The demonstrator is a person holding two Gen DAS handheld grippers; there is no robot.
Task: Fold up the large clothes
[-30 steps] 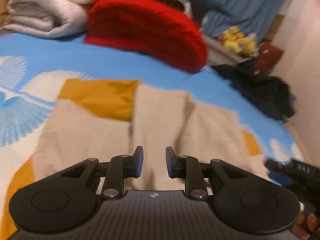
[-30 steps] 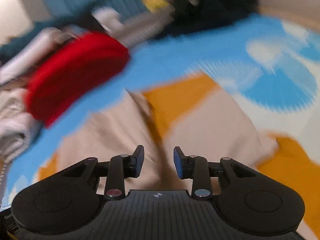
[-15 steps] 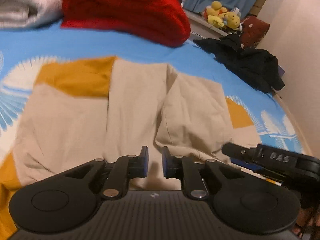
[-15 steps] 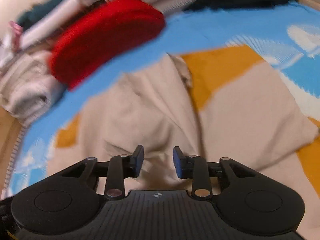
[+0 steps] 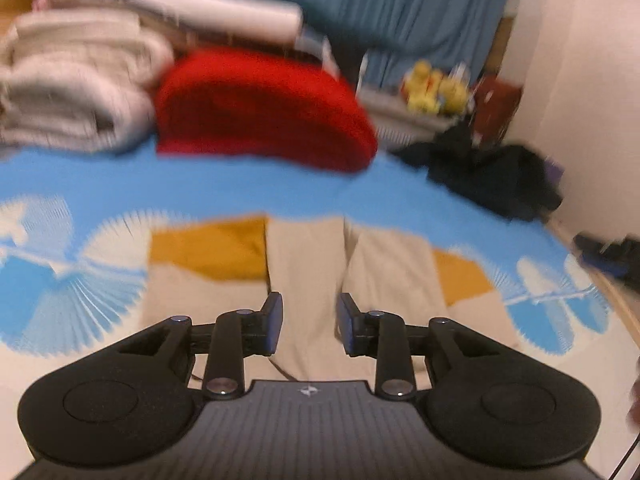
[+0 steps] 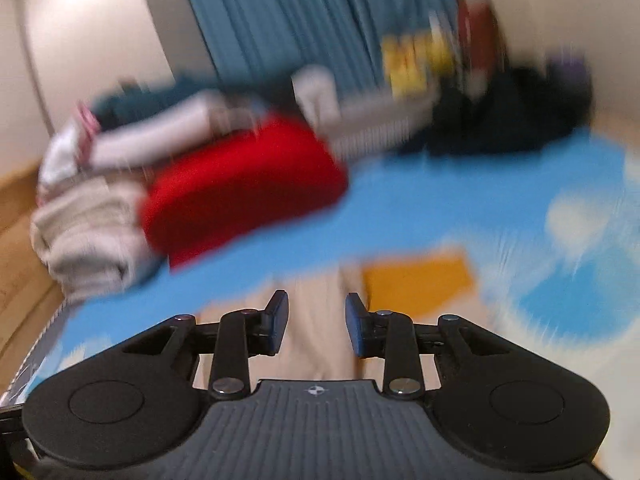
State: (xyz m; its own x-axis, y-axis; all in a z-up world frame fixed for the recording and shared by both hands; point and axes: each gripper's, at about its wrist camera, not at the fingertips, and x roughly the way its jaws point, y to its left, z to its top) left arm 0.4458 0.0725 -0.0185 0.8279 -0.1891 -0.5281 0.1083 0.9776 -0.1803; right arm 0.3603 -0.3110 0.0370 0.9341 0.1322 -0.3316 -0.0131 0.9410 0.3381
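Left gripper [image 5: 309, 322] angled downward, jaws just opening, gap clear (nothing between pads). Right gripper [image 6: 317, 322] pitched more shallowly, jaws just closing yet apart, likewise holding nothing.

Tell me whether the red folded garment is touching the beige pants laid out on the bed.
Apart. The left wrist view shows a band of bare blue bedspread between the red folded garment and the top edge of the beige pants.

My left gripper [image 5: 309, 322] hangs over the beige garment [image 5: 308, 264], jaws just opened, nothing between them; red folded cloth [image 5: 260, 112] at 12 o'clock, dark clothes [image 5: 492, 172] at 2 o'clock
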